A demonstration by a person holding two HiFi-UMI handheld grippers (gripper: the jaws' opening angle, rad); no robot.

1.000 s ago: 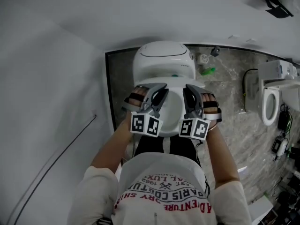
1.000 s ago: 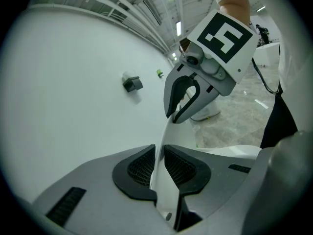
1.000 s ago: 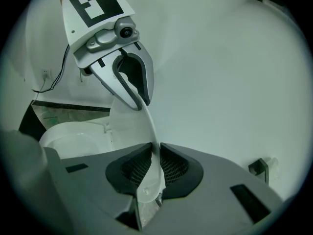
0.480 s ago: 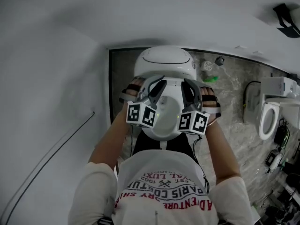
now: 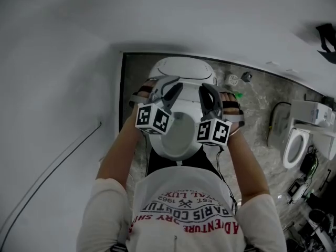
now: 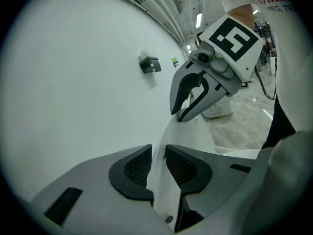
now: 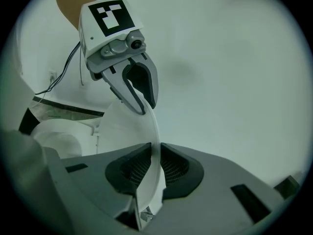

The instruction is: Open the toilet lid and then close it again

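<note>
Two pairs of tongs, one lid. Left tongs: the jaws have just been opening, yet the lid's rim sits between the pads and both pads touch it (no gap that I can see). Right tongs: clamped on the opposite rim, pads pressed to both faces. The lid stands partly raised above the bowl, in front of the tank. The toilet sits against the white wall, on a stone floor.
</note>
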